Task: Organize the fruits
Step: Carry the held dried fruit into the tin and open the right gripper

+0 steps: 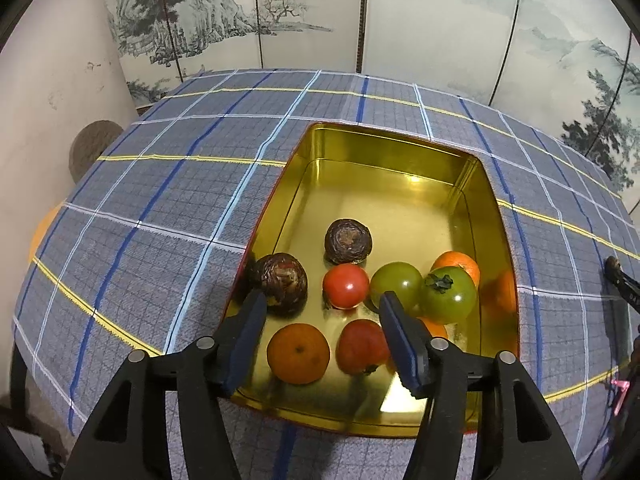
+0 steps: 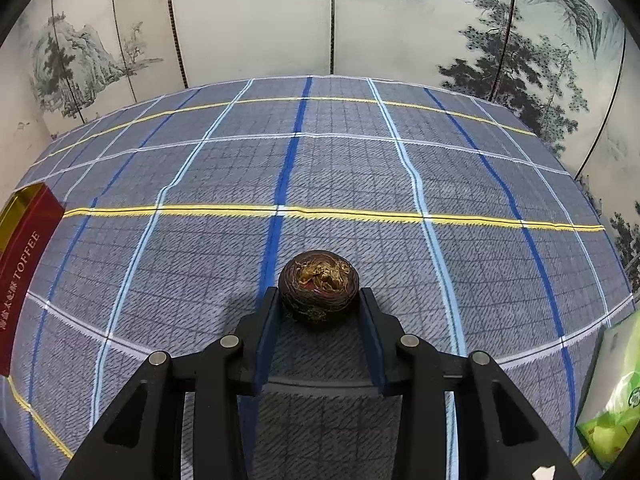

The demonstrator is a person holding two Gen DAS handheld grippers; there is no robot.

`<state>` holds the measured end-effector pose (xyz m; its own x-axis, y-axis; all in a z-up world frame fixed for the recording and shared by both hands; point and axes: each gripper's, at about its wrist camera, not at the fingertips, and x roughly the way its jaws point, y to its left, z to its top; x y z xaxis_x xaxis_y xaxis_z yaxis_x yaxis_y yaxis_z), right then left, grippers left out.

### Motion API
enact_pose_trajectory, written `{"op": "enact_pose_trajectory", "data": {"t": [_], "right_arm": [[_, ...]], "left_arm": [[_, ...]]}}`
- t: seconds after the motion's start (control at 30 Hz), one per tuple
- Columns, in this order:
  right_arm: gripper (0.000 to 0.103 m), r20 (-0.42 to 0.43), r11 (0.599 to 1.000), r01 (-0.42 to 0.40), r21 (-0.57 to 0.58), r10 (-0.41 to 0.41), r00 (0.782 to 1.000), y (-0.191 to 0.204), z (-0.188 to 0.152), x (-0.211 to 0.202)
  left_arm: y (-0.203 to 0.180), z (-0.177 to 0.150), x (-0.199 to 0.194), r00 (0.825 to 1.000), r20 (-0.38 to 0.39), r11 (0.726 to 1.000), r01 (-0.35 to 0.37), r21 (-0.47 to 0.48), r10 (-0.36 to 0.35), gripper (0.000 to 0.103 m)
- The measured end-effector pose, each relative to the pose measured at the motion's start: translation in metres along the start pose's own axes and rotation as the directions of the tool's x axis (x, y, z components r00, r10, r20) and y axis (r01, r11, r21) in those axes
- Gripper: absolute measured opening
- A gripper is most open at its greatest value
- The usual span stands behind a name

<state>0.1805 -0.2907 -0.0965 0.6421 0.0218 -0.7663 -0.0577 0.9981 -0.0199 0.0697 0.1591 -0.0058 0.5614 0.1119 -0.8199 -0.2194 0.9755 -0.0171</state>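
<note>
In the left wrist view a gold tin [image 1: 496,216] holds several fruits: a dark brown one [image 1: 349,240], another by the left wall [image 1: 282,282], two red tomatoes [image 1: 346,285], two green tomatoes [image 1: 448,294] and oranges [image 1: 298,353]. My left gripper [image 1: 322,306] is open above the tin's near end, holding nothing. In the right wrist view my right gripper [image 2: 319,300] has its pads on both sides of a dark brown round fruit [image 2: 319,286] resting on the plaid cloth [image 2: 200,184].
The tin's red side, marked TOFFEE [image 2: 24,264], shows at the left edge of the right wrist view. A green packet [image 2: 612,408] lies at the right edge. Painted screens [image 1: 440,20] stand behind the table.
</note>
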Motion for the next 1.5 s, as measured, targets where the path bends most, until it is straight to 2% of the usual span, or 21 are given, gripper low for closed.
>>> {"op": "enact_pose_trajectory", "data": {"t": [0.33,0.63,0.97,1.5], "right_arm": [[0.035,0.010,0.998,-0.059,-0.035,0.060,0.998,0.031,-0.004,-0.015],[0.035,0.035,0.982,-0.155,-0.111,0.159,0.987,0.083,0.001,-0.041],[0.035,0.045,0.940,-0.261,-0.218,0.277,0.960,0.151,0.006,-0.068],[0.035,-0.006,0.851,-0.393,-0.347,0.417,0.909,0.251,-0.007,-0.095]], "left_arm": [[0.000,-0.009,-0.008,1.000,0.013,1.000,0.002,0.011,-0.003,0.062],[0.003,-0.015,-0.015,1.000,0.021,1.000,-0.001,-0.007,0.001,0.069],[0.014,-0.019,-0.022,1.000,0.026,0.999,-0.008,-0.031,0.009,0.070],[0.052,-0.033,-0.032,0.999,0.022,0.997,-0.037,-0.065,0.039,0.070]]}}
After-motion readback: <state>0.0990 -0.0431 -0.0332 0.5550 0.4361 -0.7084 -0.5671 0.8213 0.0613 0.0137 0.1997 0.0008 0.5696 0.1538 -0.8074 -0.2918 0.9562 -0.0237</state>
